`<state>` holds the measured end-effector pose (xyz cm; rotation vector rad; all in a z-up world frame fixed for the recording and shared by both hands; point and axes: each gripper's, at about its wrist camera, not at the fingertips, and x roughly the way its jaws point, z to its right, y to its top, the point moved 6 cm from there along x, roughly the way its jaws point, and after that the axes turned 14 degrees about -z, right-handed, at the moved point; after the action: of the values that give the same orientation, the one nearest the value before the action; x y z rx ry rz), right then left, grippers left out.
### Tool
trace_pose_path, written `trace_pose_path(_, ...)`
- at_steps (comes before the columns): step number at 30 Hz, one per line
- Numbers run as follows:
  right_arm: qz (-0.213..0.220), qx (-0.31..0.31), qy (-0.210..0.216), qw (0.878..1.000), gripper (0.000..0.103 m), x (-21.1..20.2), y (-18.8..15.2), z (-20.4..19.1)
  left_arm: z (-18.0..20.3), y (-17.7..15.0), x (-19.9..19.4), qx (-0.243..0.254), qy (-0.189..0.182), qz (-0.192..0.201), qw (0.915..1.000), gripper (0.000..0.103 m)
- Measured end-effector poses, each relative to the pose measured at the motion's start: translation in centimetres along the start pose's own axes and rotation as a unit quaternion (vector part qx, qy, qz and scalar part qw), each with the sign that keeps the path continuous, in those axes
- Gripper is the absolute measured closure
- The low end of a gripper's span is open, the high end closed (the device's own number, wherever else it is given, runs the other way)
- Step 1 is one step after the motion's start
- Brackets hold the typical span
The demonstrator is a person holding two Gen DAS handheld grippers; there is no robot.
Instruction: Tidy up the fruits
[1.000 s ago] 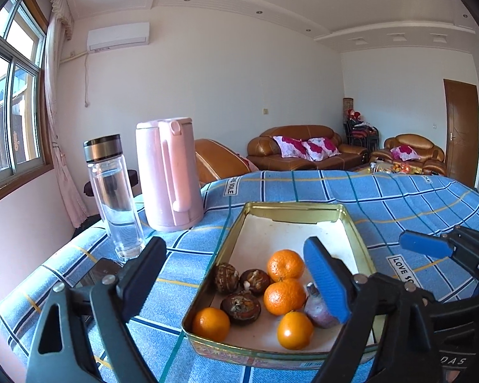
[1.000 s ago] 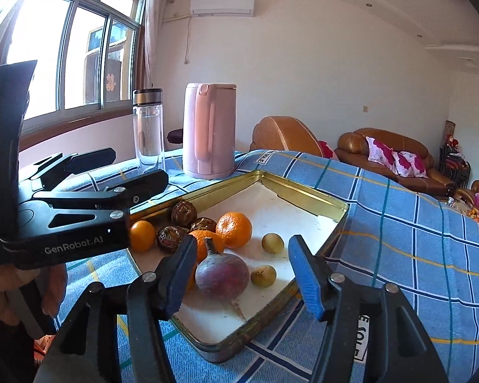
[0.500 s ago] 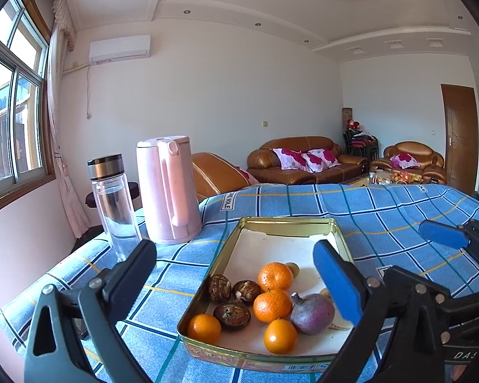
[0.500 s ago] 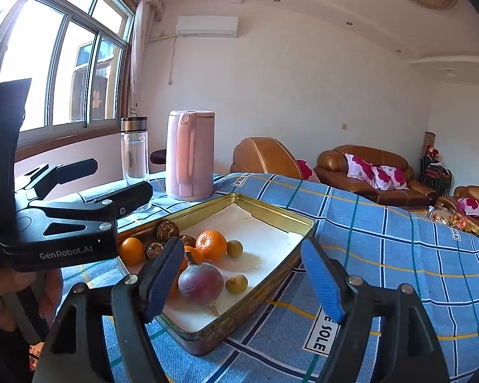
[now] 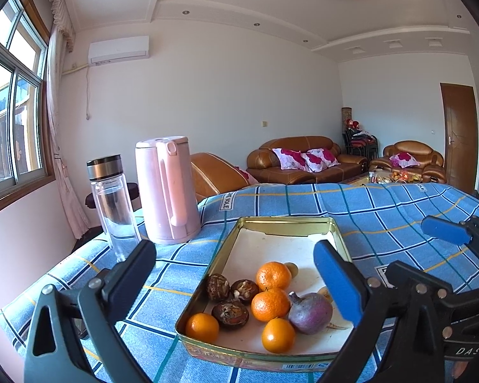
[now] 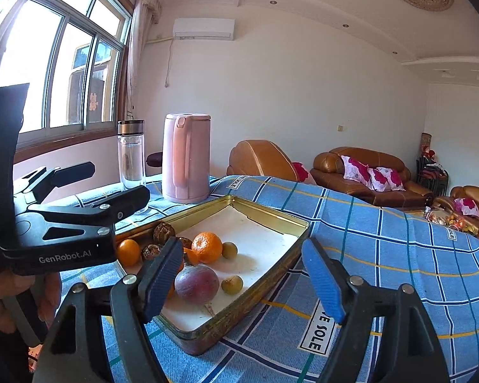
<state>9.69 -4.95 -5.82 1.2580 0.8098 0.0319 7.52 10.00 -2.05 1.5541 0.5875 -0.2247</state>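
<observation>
From the left wrist camera, a shallow rectangular gold-coloured metal tin with a white floor sat on a table under a blue checked cloth. The fruit lay bunched at the tin's near end: four round orange tangerines, three brown wrinkled fruits, a dull purple round fruit with a short stalk, and a small yellow-green fruit half hidden behind the rear tangerine. The left gripper, black with blue pads, stood wide apart and empty, short of the tin. Its jaws had just been opening, with nothing between them. A tall pink plastic kettle and a clear glass bottle with a steel cap stood upright beyond, left of the tin.

From the right wrist camera, the same tin showed two small yellow-green fruits near the purple fruit, apart from the tangerines. The right gripper was partly open and held nothing, hovering near the tin's near corner; its jaws had just been opening too, and empty. The left gripper and a hand showed at the left edge.

All fruit visible seemed to be in the tin already, so the gathering step looked finished. What remained, if anything, was probably grouping by kind, calling for a gentle grip on one fruit that rolls easily.
</observation>
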Motion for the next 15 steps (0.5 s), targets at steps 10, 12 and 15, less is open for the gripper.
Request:
trace_pose_path(10, 0.000, 0.002, -0.002, 1.000, 0.023, -0.13, -0.03, 0.14, 0.42, -0.10, -0.03, 0.007, 0.002, -0.003, 1.0000, 0.001)
trace_pose_path(12, 0.000, 0.001, -0.004, 1.000, 0.022, -0.17, -0.03, 0.21, 0.45, -0.10, 0.00, 0.007, 0.003, -0.004, 1.0000, 0.000)
trace_pose_path(15, 0.002, 0.002, -0.005, 1.000, 0.021, -0.36, -0.01, 0.27, 0.48, -0.09, 0.02, 0.008, 0.004, -0.005, 0.9999, 0.000)
